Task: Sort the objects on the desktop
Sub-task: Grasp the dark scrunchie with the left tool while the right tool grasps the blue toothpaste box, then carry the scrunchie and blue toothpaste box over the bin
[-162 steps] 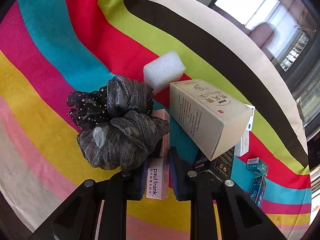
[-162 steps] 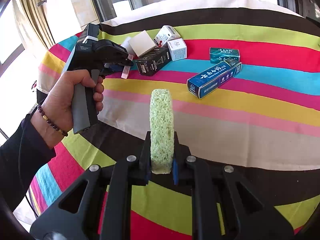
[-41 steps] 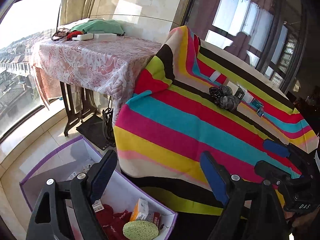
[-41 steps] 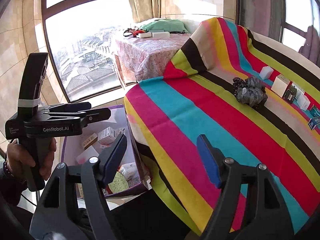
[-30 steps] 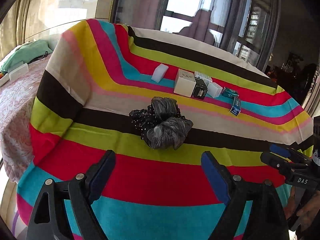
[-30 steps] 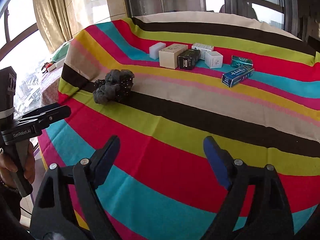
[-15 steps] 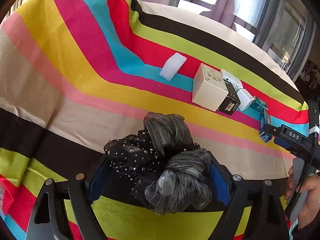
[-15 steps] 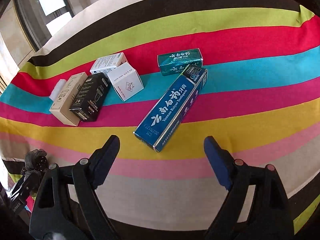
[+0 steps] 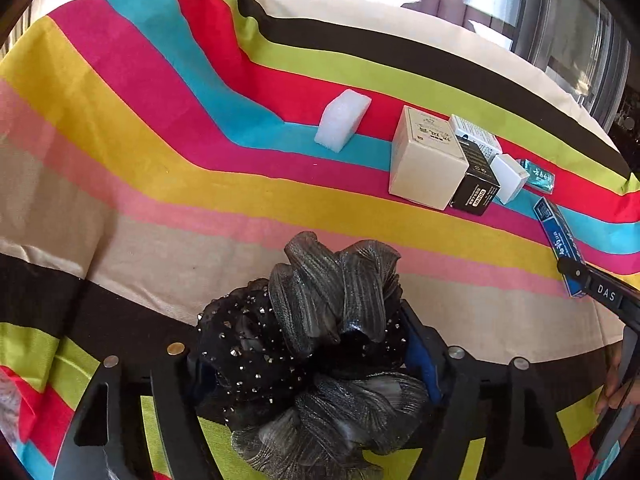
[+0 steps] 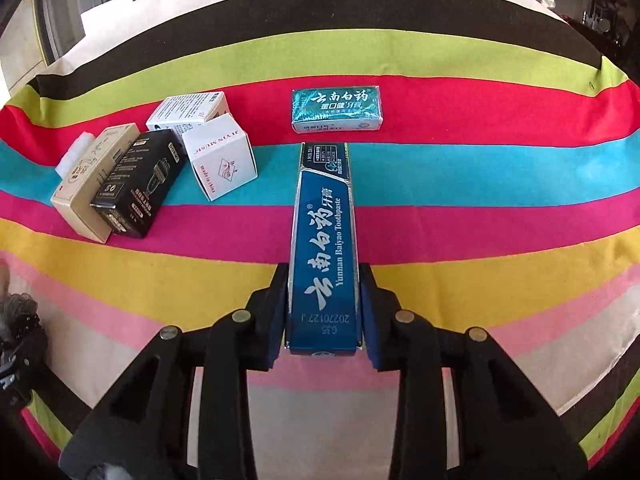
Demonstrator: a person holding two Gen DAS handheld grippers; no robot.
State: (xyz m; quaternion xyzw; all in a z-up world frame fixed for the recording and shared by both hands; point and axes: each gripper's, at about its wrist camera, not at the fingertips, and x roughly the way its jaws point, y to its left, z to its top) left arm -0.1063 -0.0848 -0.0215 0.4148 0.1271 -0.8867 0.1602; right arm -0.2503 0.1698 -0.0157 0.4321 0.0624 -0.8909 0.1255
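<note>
Both grippers are closing at once. Right gripper [image 10: 324,312] first: its jaws are coming in on the near end of the blue toothpaste box [image 10: 325,240], blue pads flat against the two long sides, gripping it, with the carton lying lengthwise on the striped cloth [image 10: 500,184] and pointing away from the camera. That box looks light and stiff along its length, but it is thin card and probably hollow round the tube, so a hard squeeze could dent the walls. Held this close to one end, the far end may well droop or swing on the lift; a hold nearer the middle would carry it more level.

Over to the left gripper [image 9: 304,360]: its jaws are closing around the dark scrunchie bundle [image 9: 316,344], a heap of grey gauze and black studded mesh sitting on the cloth's brown band. The fabric fills the gap and bulges over both fingers, so it looks caught. Soft, almost weightless, nothing to break, but it will squash a long way before the pads bite, and a loose frill alone could slip free. Best taken through the thick middle.

Beyond them, the white foam block [image 9: 342,122], the beige box [image 9: 428,168], the black box [image 9: 476,184], two white cartons and the green toothpaste box [image 10: 336,110] wait untouched.
</note>
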